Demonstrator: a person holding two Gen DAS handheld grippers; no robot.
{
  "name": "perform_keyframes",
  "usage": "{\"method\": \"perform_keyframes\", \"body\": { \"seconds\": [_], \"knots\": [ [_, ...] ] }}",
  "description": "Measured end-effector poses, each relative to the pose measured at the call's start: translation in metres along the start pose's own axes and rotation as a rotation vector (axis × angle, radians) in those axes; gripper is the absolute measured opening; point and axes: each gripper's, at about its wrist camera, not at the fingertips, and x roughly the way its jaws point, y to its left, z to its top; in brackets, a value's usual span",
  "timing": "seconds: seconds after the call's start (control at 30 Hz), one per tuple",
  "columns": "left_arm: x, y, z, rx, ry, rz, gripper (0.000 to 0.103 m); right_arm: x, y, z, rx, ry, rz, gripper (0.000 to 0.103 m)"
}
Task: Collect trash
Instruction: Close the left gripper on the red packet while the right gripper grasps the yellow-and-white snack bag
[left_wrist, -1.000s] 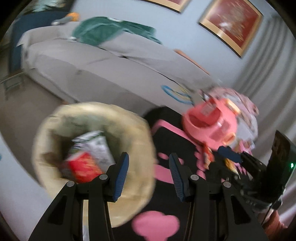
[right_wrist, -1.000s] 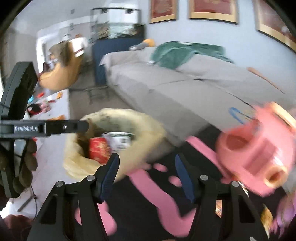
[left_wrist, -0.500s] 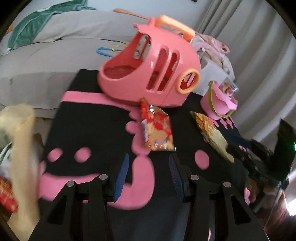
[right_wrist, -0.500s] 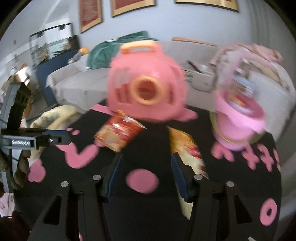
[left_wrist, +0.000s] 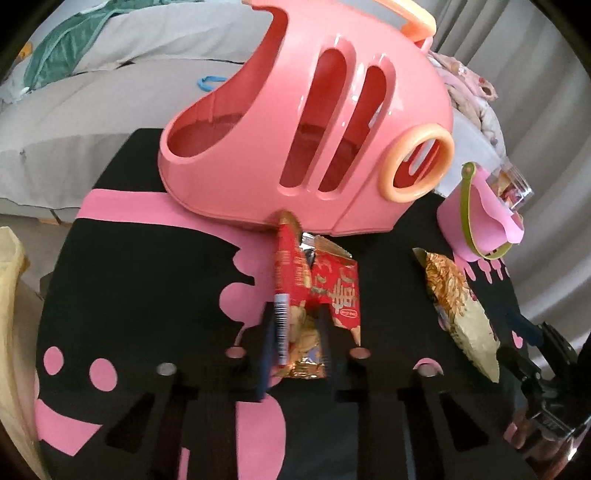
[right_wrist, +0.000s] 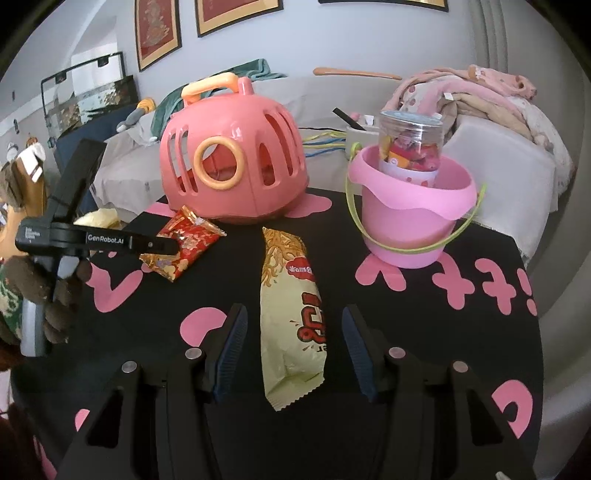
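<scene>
Your left gripper (left_wrist: 295, 332) is closing on the red snack packet (left_wrist: 317, 291). Your right gripper (right_wrist: 293, 350) stands open astride the yellow snack bag (right_wrist: 291, 314), not touching.

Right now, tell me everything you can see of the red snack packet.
The red snack packet is a crinkled foil wrapper, red with gold print and a barcode strip, torn open at its far end. It lies on the black and pink table, that end against the pink carrier's base. The left gripper is closing, the packet's near end between its fingers.
</scene>
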Motion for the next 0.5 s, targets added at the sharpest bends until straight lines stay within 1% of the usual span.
{"method": "perform_keyframes", "body": {
  "seconds": [0.1,0.2,0.3,0.37,0.5],
  "knots": [
    [-0.007,0.004,-0.004,-0.014,0.005,-0.004,0.011,0.003,0.002,0.002,-0.016,0.006,0.004,0.051],
    [-0.023,0.012,-0.016,-0.031,0.001,-0.013,0.01,0.007,0.002,0.006,-0.028,0.015,0.002,0.052],
    [-0.04,0.02,-0.026,-0.049,0.005,-0.021,0.009,0.017,0.0,0.011,-0.028,0.037,-0.001,0.053],
    [-0.051,0.026,-0.036,-0.056,0.008,-0.026,0.009,0.024,-0.003,0.015,-0.011,0.052,0.012,0.053],
    [-0.077,0.033,-0.055,-0.048,0.001,-0.012,0.009,0.04,-0.007,0.023,0.023,0.082,0.025,0.053]
  ]
}}
